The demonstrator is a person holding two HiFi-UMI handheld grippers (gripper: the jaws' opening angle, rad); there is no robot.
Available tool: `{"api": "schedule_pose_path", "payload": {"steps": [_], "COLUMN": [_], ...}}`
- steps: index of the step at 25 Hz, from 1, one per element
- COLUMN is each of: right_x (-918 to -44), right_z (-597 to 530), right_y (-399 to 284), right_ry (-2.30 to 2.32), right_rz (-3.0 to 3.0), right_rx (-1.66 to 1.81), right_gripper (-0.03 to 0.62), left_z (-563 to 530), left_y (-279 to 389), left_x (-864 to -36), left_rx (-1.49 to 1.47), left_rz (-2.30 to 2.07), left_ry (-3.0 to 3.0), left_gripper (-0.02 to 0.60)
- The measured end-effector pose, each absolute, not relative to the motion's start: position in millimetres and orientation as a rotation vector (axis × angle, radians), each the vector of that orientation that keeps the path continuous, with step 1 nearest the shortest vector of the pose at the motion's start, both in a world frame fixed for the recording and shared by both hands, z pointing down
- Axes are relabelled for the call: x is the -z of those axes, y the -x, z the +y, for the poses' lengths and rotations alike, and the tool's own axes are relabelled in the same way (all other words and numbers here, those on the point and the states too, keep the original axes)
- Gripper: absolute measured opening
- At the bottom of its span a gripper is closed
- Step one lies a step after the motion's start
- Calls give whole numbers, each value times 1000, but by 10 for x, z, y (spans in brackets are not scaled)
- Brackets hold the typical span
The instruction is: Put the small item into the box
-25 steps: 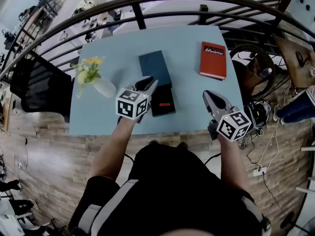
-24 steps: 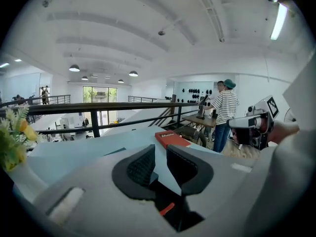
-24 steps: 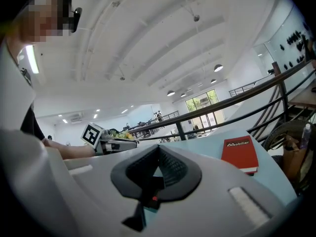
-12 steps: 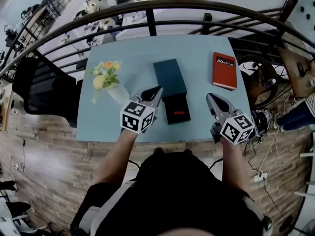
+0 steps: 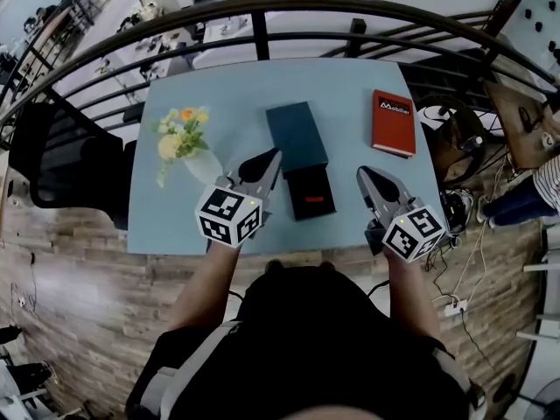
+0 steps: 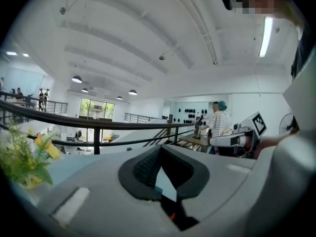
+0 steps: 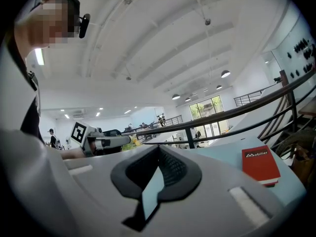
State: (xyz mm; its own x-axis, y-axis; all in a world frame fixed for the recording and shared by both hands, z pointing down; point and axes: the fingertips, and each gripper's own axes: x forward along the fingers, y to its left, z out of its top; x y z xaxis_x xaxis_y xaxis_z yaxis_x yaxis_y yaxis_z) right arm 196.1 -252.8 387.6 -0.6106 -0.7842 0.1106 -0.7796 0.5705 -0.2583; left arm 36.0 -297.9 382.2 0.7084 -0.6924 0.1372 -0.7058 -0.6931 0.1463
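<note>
On the light blue table (image 5: 219,103) lies a black open box (image 5: 304,185) with a small red item (image 5: 318,201) in it. A dark teal box (image 5: 296,134) touches its far end. My left gripper (image 5: 269,156) hovers just left of the black box, jaws shut and empty, and its tip points at the teal box. My right gripper (image 5: 362,174) hovers to the right of the black box, also shut on nothing. In the left gripper view the shut jaws' tip (image 6: 160,149) hides most of the table. A sliver of black box and red item (image 6: 171,214) shows below it.
A red book (image 5: 394,122) lies at the table's far right, also in the right gripper view (image 7: 260,164). A vase of yellow flowers (image 5: 185,145) stands left of my left gripper. A dark railing (image 5: 262,24) runs behind the table, and a black chair (image 5: 61,156) stands at its left.
The head view has swung slightly. Both grippers hover in about the same places beside the black box, jaws unchanged.
</note>
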Motion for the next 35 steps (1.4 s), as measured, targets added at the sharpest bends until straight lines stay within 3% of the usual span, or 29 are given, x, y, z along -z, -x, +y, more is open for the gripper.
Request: {"api": "schedule_pose_path", "payload": {"steps": [15,21,35], "right_x": [-3719,-3756,-3777], "right_z": [-2536,-2547,-2550], "right_y": [-1759,-1783,-1823], "right_ry": [1350,1363,1362], "right_rz": [2882,2875,2854], "right_rx": [163,207,259], "right_gripper": [-2,-2,-2], "left_z": [-3182,-3173,-3024], "left_y": [-336,-330,-520], "left_x": [-3859,-3831,-3893], "left_rx": [-12,48,-111], "left_rz": [-1054,-1019,-978], "left_ry": [-2691,-2670,-2785], "left_gripper": [8,8,6]}}
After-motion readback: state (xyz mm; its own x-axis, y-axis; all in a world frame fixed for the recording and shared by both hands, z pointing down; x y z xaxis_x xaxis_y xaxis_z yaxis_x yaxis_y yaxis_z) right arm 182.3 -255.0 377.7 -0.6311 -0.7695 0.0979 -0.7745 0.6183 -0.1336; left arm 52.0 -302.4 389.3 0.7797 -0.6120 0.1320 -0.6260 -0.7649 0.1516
